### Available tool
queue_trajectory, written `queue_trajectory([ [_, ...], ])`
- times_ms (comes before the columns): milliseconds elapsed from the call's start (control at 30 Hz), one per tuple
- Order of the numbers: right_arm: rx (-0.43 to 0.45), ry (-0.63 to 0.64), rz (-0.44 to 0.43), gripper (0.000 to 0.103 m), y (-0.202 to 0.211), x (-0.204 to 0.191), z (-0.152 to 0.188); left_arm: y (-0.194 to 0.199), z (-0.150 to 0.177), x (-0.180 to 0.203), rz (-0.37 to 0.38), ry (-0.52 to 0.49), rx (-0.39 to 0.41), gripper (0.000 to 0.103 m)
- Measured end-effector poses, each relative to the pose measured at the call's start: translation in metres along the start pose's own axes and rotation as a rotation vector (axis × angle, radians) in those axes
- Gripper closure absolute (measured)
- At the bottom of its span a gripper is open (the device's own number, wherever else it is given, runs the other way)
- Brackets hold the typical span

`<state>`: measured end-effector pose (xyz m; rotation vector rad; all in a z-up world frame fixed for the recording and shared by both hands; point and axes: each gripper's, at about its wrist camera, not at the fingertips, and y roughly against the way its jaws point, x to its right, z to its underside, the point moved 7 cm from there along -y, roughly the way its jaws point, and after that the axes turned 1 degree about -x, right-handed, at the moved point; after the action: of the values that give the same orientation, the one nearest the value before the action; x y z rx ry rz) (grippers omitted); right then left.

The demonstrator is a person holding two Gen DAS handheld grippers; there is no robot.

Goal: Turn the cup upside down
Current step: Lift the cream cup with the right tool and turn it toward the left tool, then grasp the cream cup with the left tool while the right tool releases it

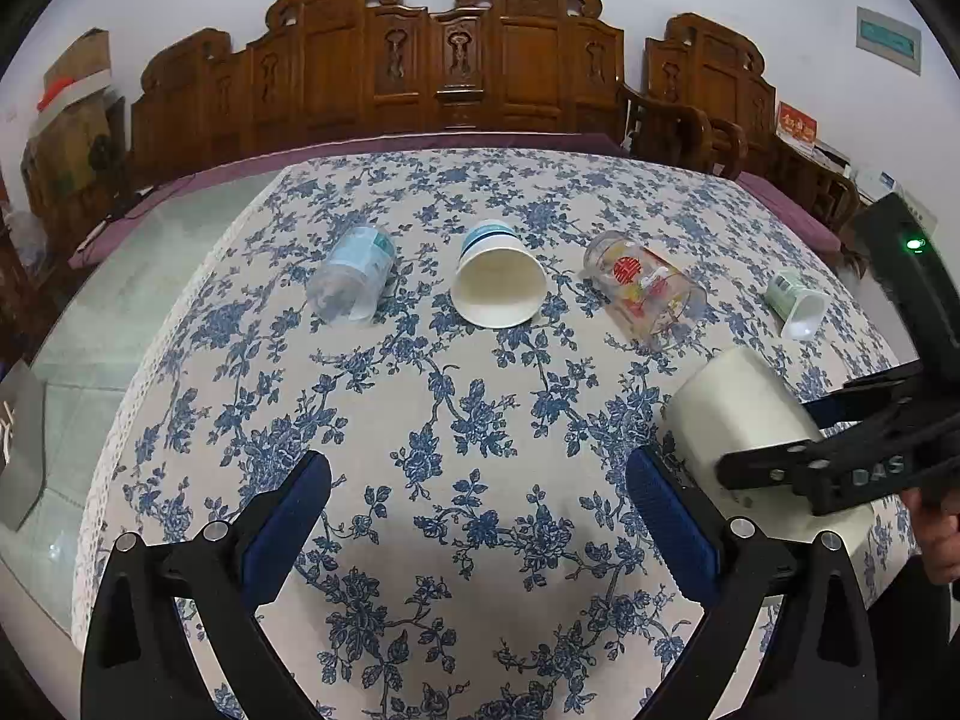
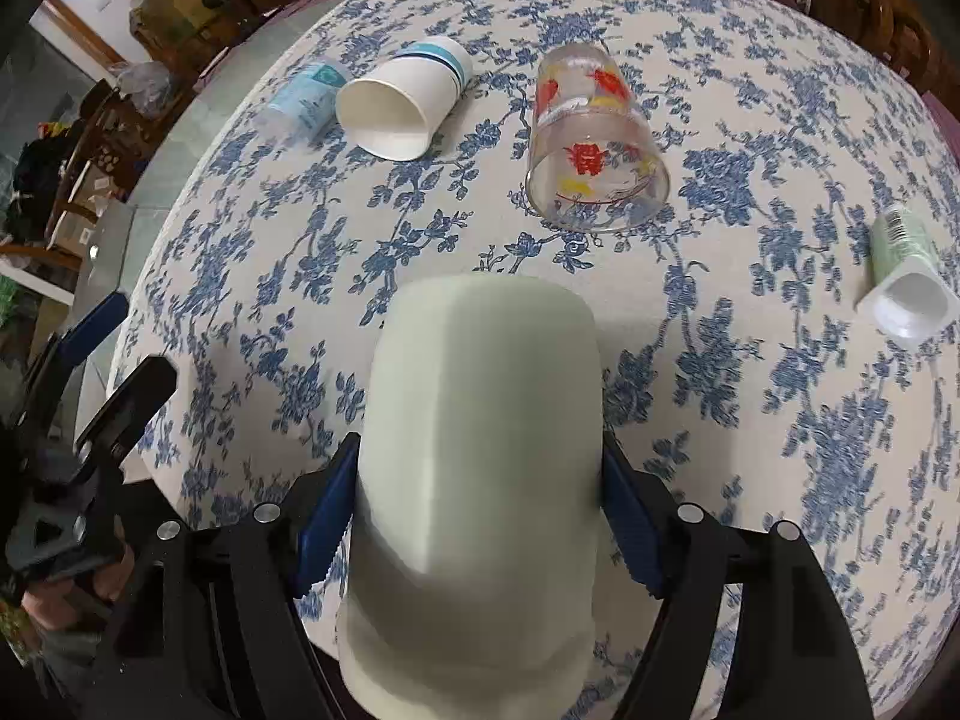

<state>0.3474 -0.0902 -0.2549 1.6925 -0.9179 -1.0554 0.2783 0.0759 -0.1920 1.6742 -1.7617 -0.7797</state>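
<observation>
1. Right tool (image 2: 480, 516): its blue pads (image 2: 327, 516) pinch a pale white cup (image 2: 480, 450) from both sides. The cup's closed base points away from the camera, toward the middle of the bench (image 2: 780, 120). It is tilted rather than upright. I cannot tell whether it touches the cloth.
2. In the left wrist view the same white cup (image 1: 738, 414) sits at the right edge, held in the right tool (image 1: 798, 462), near the front of the bench (image 1: 456, 420).
3. Left tool (image 1: 480, 516): fingers spread wide, nothing between them, over the flowered cloth (image 1: 480, 540) at the front of the bench.
4. Four other cups lie on their sides in a row farther back, mouths toward the cameras:
   - clear plastic cup with a blue label (image 1: 354, 282), leftmost
   - paper cup with blue bands (image 1: 498, 282), just right of it
   - glass with red and yellow prints (image 1: 648, 291)
   - small green-and-white cup (image 1: 798, 306), rightmost
5. Behind the bench stand carved wooden chairs (image 1: 444, 60) against a pale wall.
</observation>
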Motion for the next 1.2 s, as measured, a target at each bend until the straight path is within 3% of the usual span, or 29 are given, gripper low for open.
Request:
queue_trajectory([
  [200,0.022,-0.002,0.003,0.025,-0.008,0.001,-0.010,-0.001,0.001,-0.001,-0.009,0.002,-0.002,0.008],
  [400,0.157,-0.005,-0.020,0.025,0.028,0.006,-0.011,0.000,0.002,0.004,-0.030,-0.017,-0.019,0.008],
  [533,0.280,-0.011,-0.025,0.021,0.069,0.020,0.007,0.007,0.001,0.012,-0.025,-0.014,-0.033,0.008],
  [600,0.346,-0.005,-0.004,0.005,0.087,0.030,0.022,0.011,0.001,0.019,-0.028,-0.018,-0.039,0.008],
  [633,0.368,0.000,0.000,0.003,0.094,0.035,0.029,0.013,0.002,0.022,-0.028,-0.020,-0.041,0.008],
  [900,0.482,0.011,0.078,0.003,0.120,0.059,0.088,0.014,-0.014,0.064,0.029,-0.027,-0.086,0.008],
  [1033,0.528,0.005,0.098,0.003,0.132,0.072,0.095,0.004,-0.024,0.084,0.076,-0.009,-0.132,0.011],
  [1200,0.532,-0.005,0.118,0.003,0.136,0.088,0.095,-0.027,-0.027,0.105,0.095,0.041,-0.244,0.014],
])
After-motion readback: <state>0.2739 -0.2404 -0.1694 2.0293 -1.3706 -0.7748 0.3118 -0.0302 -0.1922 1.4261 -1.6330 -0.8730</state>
